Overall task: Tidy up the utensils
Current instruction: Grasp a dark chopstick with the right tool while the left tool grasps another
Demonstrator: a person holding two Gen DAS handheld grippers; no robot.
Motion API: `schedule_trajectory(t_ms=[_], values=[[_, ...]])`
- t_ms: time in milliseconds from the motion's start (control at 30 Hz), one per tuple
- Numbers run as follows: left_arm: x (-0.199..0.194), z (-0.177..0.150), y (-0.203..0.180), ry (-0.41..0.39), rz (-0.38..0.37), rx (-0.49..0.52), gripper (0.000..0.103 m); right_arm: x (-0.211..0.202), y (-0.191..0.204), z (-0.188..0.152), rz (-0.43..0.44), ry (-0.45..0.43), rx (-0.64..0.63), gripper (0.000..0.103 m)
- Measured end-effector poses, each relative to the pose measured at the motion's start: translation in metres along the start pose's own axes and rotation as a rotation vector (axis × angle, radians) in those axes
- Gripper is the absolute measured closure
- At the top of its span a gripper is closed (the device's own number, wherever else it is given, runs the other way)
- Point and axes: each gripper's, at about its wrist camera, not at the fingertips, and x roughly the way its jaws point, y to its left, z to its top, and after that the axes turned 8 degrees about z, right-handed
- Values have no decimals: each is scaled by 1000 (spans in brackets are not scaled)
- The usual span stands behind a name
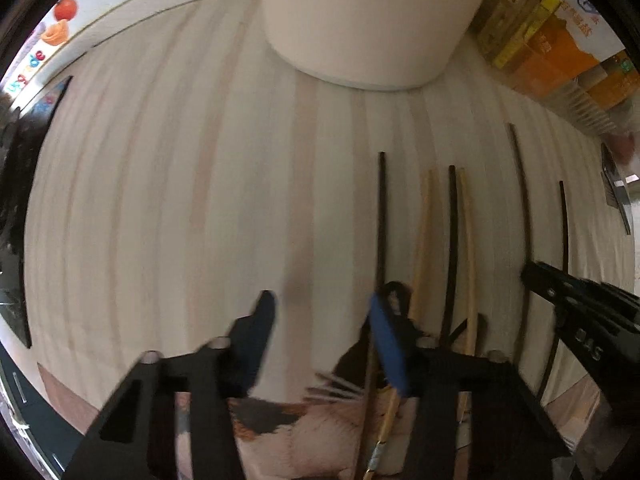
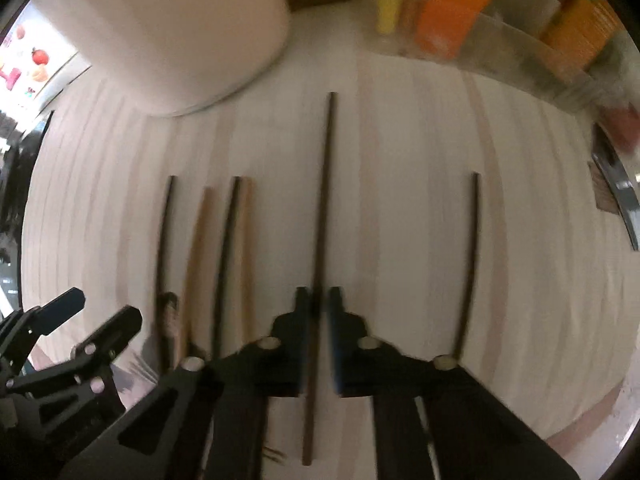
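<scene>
Chopsticks [image 2: 324, 208] crowd right; board [image 1: 160, 200] left bare.

Left gripper [image 1: 322, 312] above pale wooden table [image 1: 180, 200], jaws apart, nothing pressed between. Dark chopstick [image 1: 382, 216] just beside right finger [image 1: 386, 344]. More chopsticks [image 1: 452, 240] lying right. White cylindrical container [image 1: 360, 20] far. Right gripper [image 1: 580, 300] at right edge.

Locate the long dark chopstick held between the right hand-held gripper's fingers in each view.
Left wrist: long dark chopstick right of centre, second from right.
Right wrist: centre, running up from the shut right hand-held gripper.
Shared landmark: white cylindrical container at top.
</scene>
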Motion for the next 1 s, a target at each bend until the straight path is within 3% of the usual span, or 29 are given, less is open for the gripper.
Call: schedule_trajectory(t_ms=[100, 233, 467, 600, 700, 833, 867, 900, 1000], values=[[3, 3, -10, -16, 25, 28, 72, -3, -29, -8, -16, 25, 48, 97], [1, 4, -18, -42, 31, 61, 100, -7, -55, -16, -13, 32, 61, 97], [6, 7, 14, -16, 15, -10, 101, -7, -62, -19, -32, 34, 48, 97], [5, 8, 32, 34, -224, -135, 98, 2, -44, -6, -19, 44, 57, 97], [3, 13, 18, 45, -275, -119, 86, -6, -45, 4, -8, 48, 69, 97], [5, 14, -13, 51, -222, -19, 86, -11, -50, 9, -6, 47, 76, 97], [9, 12, -21, 56, -177, 6, 87, -12, -50, 10, -9, 48, 74, 97], [3, 19, -27, 27, -161, 12, 88, -11, -50, 9, -11, 48, 73, 97], [3, 18, -37, -2, -104, 45, 99, -10, -49, 10, -15, 50, 72, 97]])
